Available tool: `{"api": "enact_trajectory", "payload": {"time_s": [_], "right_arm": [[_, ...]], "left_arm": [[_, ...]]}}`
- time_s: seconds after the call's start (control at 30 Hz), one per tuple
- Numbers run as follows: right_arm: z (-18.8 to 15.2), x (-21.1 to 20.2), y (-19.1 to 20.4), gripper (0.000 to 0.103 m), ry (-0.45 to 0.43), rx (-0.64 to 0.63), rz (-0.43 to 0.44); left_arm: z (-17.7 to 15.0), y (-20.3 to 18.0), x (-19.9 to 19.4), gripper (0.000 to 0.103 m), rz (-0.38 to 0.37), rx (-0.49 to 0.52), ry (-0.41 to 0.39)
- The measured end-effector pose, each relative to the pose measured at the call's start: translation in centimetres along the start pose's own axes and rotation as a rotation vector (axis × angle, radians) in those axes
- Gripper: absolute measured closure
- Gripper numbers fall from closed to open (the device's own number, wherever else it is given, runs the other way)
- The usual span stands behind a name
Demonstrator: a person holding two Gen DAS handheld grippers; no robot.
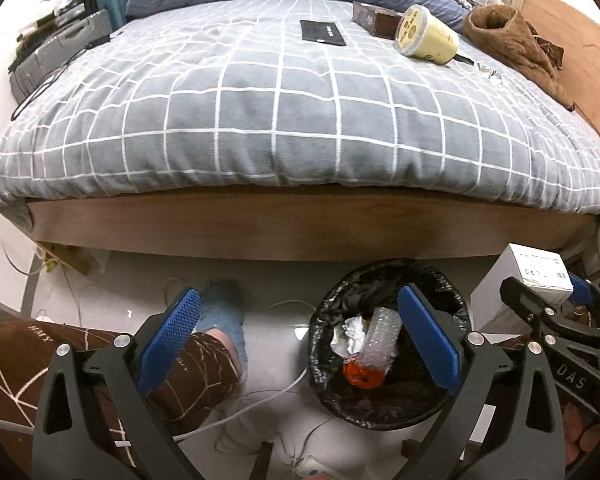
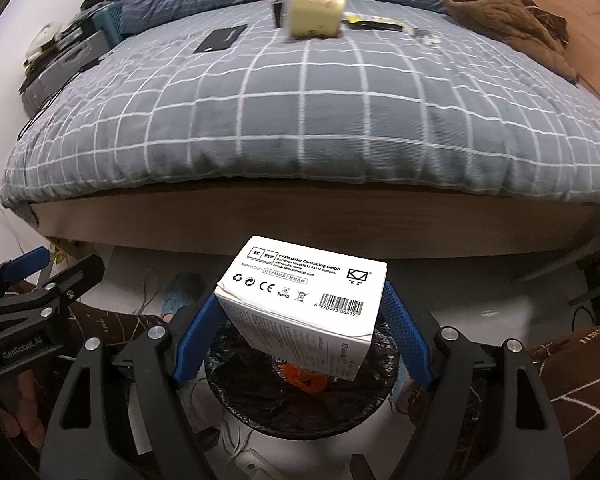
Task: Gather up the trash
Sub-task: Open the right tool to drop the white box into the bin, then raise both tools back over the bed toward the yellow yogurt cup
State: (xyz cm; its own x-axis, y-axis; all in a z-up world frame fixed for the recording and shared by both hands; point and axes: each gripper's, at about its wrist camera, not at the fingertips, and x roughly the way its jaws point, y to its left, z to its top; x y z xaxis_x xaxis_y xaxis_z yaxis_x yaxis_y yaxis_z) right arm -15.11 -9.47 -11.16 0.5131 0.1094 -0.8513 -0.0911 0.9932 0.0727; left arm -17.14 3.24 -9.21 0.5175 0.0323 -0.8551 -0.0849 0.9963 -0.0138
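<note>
Blue-padded and spread wide with nothing between its pads, the left gripper hung beside the black-lined bin, right of centre. From the right wrist, the right gripper clamped a white box directly over the bin; its label read "eVatmaster Consulting GmbH", "CE", "RoHS".
</note>
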Motion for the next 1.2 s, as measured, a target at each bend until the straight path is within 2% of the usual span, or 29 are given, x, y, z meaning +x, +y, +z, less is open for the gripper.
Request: {"api": "enact_trajectory", "payload": {"time_s": [0.13, 0.2, 0.3, 0.6, 0.83, 1.2], "right_arm": [[0.2, 0.5, 0.6, 0.026, 0.011, -0.017, -0.009], [0.2, 0.4, 0.7, 0.015, -0.005, -0.021, -0.016], [0.2, 0.0, 0.2, 0.009, -0.019, -0.018, -0.028], [0.1, -1.0, -2.2, 0.008, -0.024, 0.007, -0.071], [0.7, -3.3, -3.2, 0.008, -0.063, 0.011, -0.096], [3.0, -8.1, -4.3, 0.008, -0.143, 0.040, -0.109]], "left_arm": [[-0.2, 0.4, 0.2, 0.006, 0.008, -0.007, 0.007], [-0.3, 0.5, 0.3, 0.006, 0.010, -0.013, 0.012], [-0.4, 0.4, 0.4, 0.006, 0.008, -0.015, 0.012], [-0.4, -1.4, 0.2, 0.006, -0.024, -0.001, 0.017], [-0.1, -2.9, -0.8, 0.006, -0.051, 0.008, 0.013], [1.5, -4.2, -5.0, 0.006, -0.068, 0.023, -0.046]]}}
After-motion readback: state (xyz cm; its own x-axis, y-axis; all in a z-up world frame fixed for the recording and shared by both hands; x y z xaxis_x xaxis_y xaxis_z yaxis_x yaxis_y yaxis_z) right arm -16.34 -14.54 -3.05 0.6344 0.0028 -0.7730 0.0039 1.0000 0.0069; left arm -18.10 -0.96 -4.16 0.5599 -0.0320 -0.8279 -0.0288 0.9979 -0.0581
